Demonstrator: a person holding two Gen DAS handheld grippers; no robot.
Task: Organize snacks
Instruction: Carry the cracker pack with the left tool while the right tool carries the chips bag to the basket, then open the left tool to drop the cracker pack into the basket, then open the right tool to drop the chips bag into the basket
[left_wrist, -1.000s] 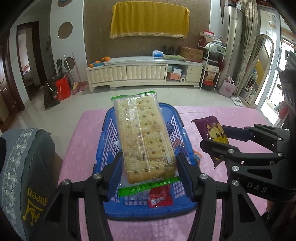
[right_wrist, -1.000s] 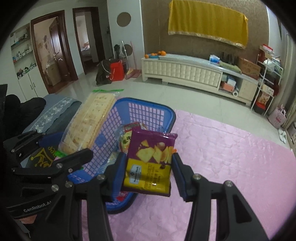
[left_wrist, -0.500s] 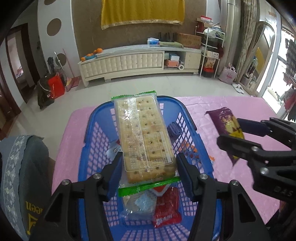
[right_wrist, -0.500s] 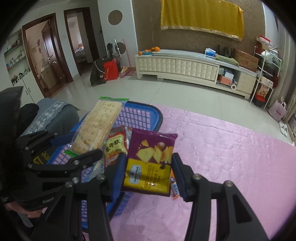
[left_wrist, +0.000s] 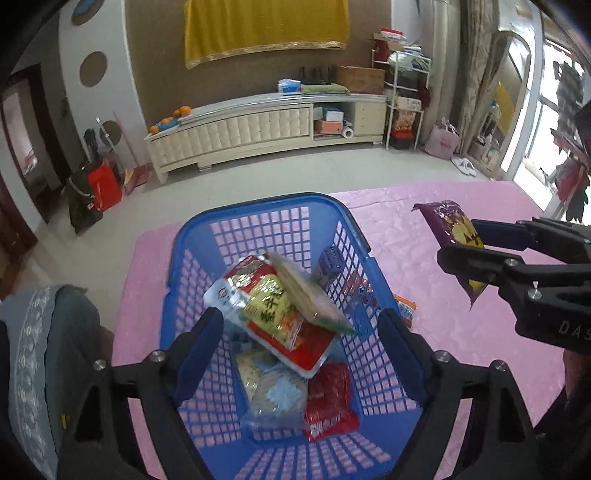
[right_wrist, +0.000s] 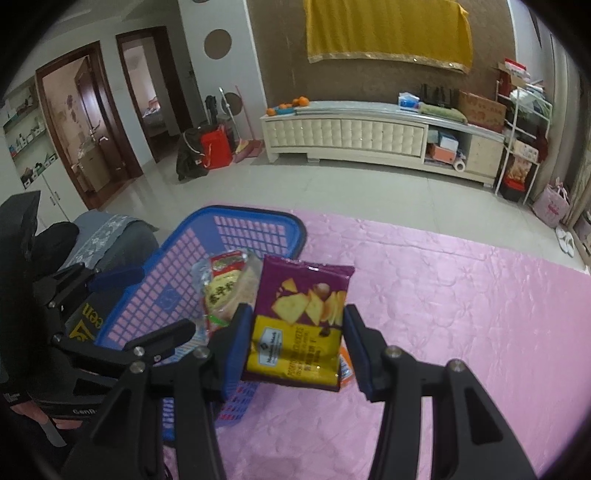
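One cracker pack, seemingly just released, drops into basket.

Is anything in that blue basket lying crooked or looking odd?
Yes. In the blue basket, a long cracker pack sits tilted and motion-blurred across a red-and-yellow snack packet, not flat. An orange wrapper lies outside, against the basket's right side on the pink tablecloth.

Left wrist view: looks steeply down, close over the blue basket, along its own fingers. Right wrist view: from just right of the basket, angled shallower across the pink tablecloth. Both share basket and far wall.
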